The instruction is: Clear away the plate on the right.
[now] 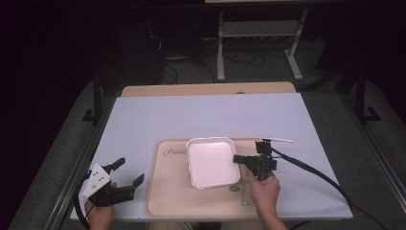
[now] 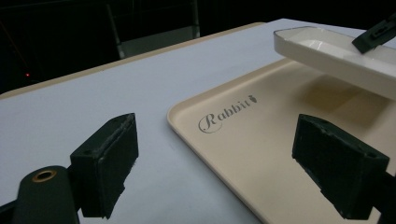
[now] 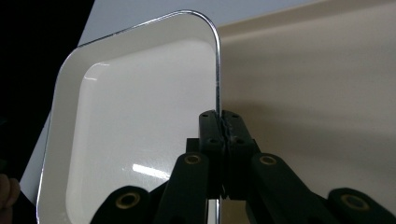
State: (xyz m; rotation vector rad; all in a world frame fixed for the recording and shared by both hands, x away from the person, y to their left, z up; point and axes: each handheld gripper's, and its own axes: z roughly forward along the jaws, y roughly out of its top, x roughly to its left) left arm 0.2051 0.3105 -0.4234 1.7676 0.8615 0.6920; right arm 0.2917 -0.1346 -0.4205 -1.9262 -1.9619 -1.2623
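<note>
dish: a white square dish (image 1: 212, 162) with rounded corners and a shallow rim hangs in the air above the beige tray, tilted a little; the left gripper view shows its underside clear of the tray with a shadow beneath it
right gripper: the right gripper (image 1: 241, 160) is clamped on the dish's right rim; in the right gripper view the two black jaws stand pressed together with the thin edge of the rim (image 3: 217, 84) pinched between them
why that grip: a rim pinch is the only hold a flat, wide dish offers narrow jaws, and taking it at the middle of one side probably keeps it from swinging
left gripper: the left gripper (image 1: 128, 171) sits at the table's near left corner, off the tray, jaws spread wide with nothing between them; its two pads (image 2: 108, 164) frame the tray's printed corner
why it waits there: it looks parked out of the way, leaving the tray free for the dish
tray: the beige tray (image 1: 170, 191) lies flat on the pale table cover (image 1: 201, 115), with "rabbit" lettering (image 2: 227, 113) near its far left corner
step in hand: my reading is that the dish is being carried over the tray, likely to be set down on it
risk: held by one edge only, the dish could tip or slip if the far side touches first
right hand: the person's hand (image 1: 264, 191) wraps the gripper's handle from below, cable trailing off to the right
</note>
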